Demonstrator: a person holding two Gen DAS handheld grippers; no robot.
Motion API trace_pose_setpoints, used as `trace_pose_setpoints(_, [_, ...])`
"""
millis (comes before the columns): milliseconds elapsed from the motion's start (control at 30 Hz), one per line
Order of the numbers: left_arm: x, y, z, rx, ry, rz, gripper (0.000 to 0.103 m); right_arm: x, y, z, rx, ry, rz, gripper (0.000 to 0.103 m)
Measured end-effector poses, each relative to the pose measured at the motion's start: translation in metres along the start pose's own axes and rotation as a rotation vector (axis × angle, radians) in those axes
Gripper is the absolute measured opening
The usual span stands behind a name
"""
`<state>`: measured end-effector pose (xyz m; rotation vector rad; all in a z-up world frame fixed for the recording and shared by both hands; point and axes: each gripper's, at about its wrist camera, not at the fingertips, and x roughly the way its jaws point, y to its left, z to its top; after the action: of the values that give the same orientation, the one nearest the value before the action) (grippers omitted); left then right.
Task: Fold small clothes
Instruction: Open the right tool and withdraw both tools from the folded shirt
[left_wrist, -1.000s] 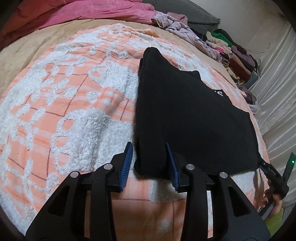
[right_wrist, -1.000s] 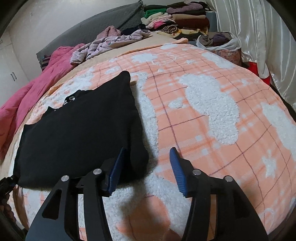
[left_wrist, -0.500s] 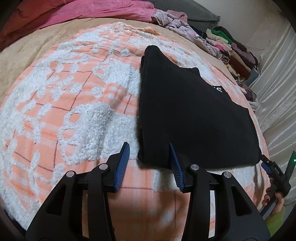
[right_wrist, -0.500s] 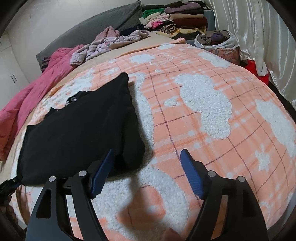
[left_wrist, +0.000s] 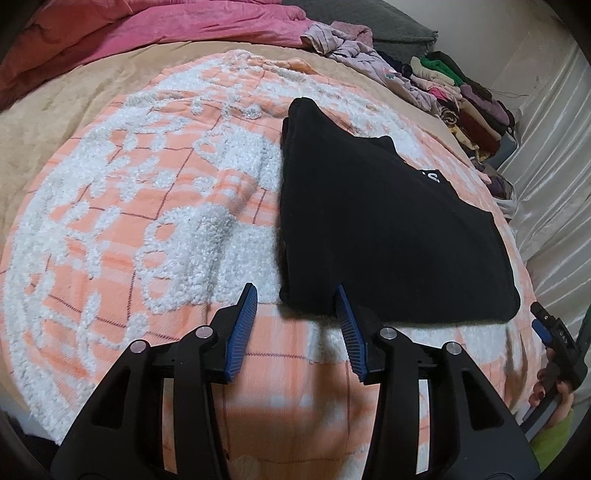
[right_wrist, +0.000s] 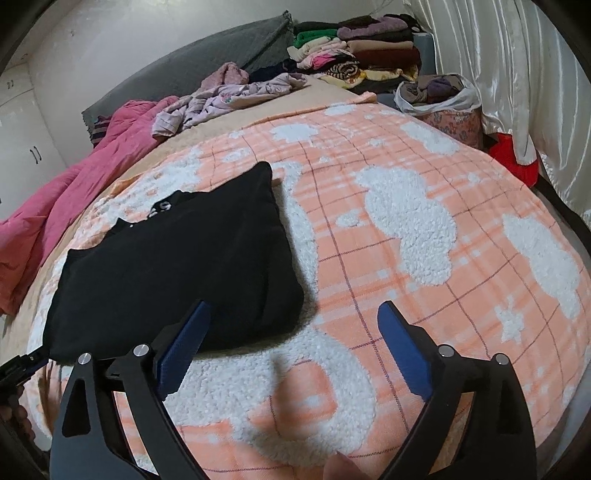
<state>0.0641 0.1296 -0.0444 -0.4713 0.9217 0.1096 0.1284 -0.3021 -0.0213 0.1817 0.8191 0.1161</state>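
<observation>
A black garment (left_wrist: 388, 229) lies folded flat on the orange-and-white fleece blanket (left_wrist: 129, 221). White lettering shows at its neck (right_wrist: 162, 208). My left gripper (left_wrist: 295, 297) hovers open just short of the garment's near left corner, with nothing pressed between its blue pads. My right gripper (right_wrist: 295, 310) is at the near right corner, its jaws opening wide. The left pad (right_wrist: 184, 339) overlaps the garment's edge in the picture, but no cloth is pinched. In the left wrist view the right gripper (left_wrist: 554, 332) shows at the right edge, held by a hand.
A pink quilt (right_wrist: 74, 192) is bunched along the far left of the bed. Loose lilac clothes (right_wrist: 229, 96) and a stack of folded clothes (right_wrist: 362, 51) lie at the head. A bag-lined basket (right_wrist: 443, 103) and a white curtain (right_wrist: 517, 74) stand at the right.
Both grippers let go of the garment's near corners and drew back a little. The right jaws spread much wider and the left ones only slightly. The garment stays flat.
</observation>
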Motion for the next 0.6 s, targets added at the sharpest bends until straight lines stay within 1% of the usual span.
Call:
trace_pose_setpoints(67, [-0.004,0.000,0.000,0.007,-0.006,0.006,0.036,-0.003,0.002,0.000,-0.004,-0.006,0.006,0.092])
trace_pose_setpoints(133, [-0.010,0.001,0.000,0.006,-0.012,0.008,0.040,-0.007,0.005,0.001,-0.011,-0.015,0.012,0.094])
trace_pose_setpoints(233, [-0.019,-0.001,0.000,0.016,-0.029,0.015,0.046,-0.012,0.011,0.002,-0.022,-0.026,0.023,0.095])
trace_pose_setpoints(300, [-0.026,-0.002,0.001,0.020,-0.041,0.015,0.052,-0.017,0.016,0.003,-0.034,-0.036,0.038,0.096])
trace_pose_setpoints(433, [-0.036,-0.006,0.001,0.031,-0.064,0.028,0.056,-0.025,0.024,0.003,-0.052,-0.053,0.066,0.098])
trace_pose_setpoints(500, [-0.042,-0.009,0.001,0.048,-0.083,0.048,0.060,-0.029,0.030,0.004,-0.067,-0.052,0.073,0.098])
trace_pose_setpoints(600, [-0.050,-0.011,0.001,0.059,-0.100,0.053,0.066,-0.037,0.039,0.005,-0.103,-0.066,0.076,0.098])
